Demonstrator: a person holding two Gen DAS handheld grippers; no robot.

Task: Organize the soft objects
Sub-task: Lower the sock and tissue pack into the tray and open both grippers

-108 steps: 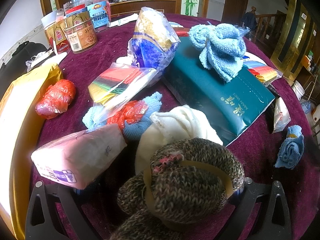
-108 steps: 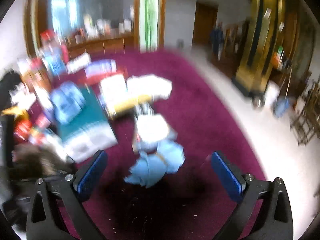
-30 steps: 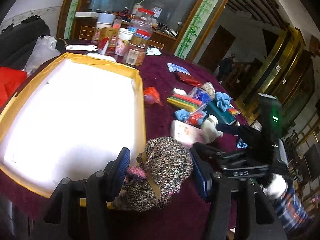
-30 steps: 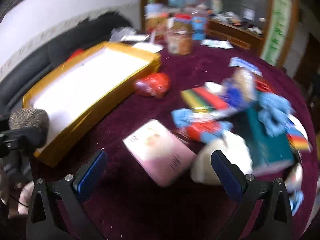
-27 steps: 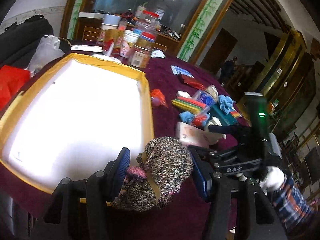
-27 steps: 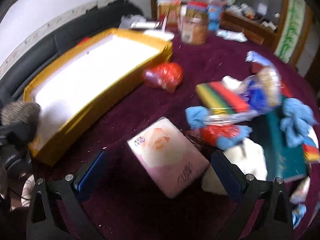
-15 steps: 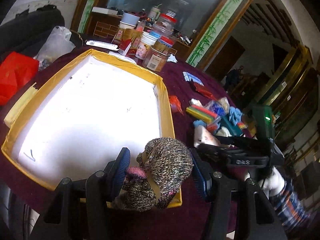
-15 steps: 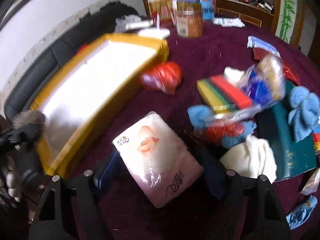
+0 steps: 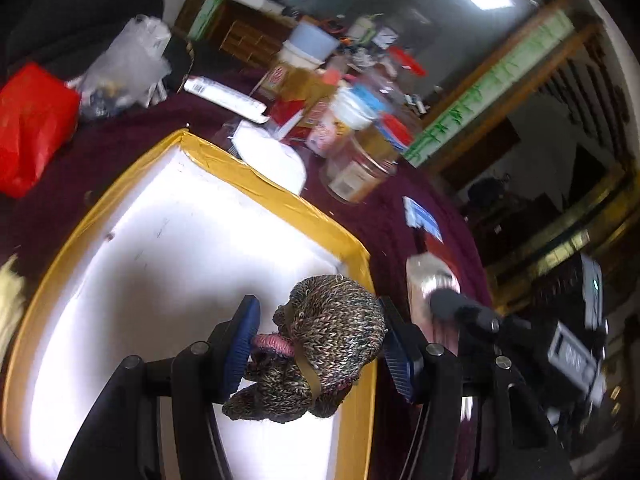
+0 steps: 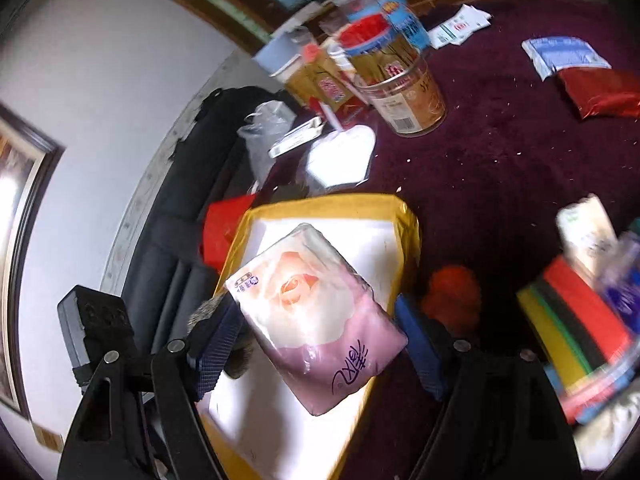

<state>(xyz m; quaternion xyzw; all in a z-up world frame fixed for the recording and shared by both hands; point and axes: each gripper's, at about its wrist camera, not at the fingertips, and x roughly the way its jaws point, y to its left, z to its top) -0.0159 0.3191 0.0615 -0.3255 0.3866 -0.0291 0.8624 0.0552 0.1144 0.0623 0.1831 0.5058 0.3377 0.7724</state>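
A shallow box with yellow taped edges and a white floor is seen from both wrist views; its floor lies bare and brightly lit, and nothing rests in it. Its right edge runs along the maroon worktop.

The left gripper is held above the near right corner of the box, its jaws closed on a rolled knitted bundle bound with a tan band; the bundle hangs over the white floor and the yellow rim, clear of both. The right gripper is held over the same box, its jaws gripping a pink tissue pack, which is tilted and carried in the air above the box.

Beyond the far edge of the box the worktop is crowded: a white heart-shaped dish lies just beside the far corner, and a clear jar with a red lid stands among other tins and jars behind it. To the left of the box, off the worktop, a red bag and a clear plastic bag are seen against a dark sofa. To the right of the box an open strip of maroon cloth is left, then a red bundle, a packet of coloured sponges, a red pouch and a blue-and-white sachet.
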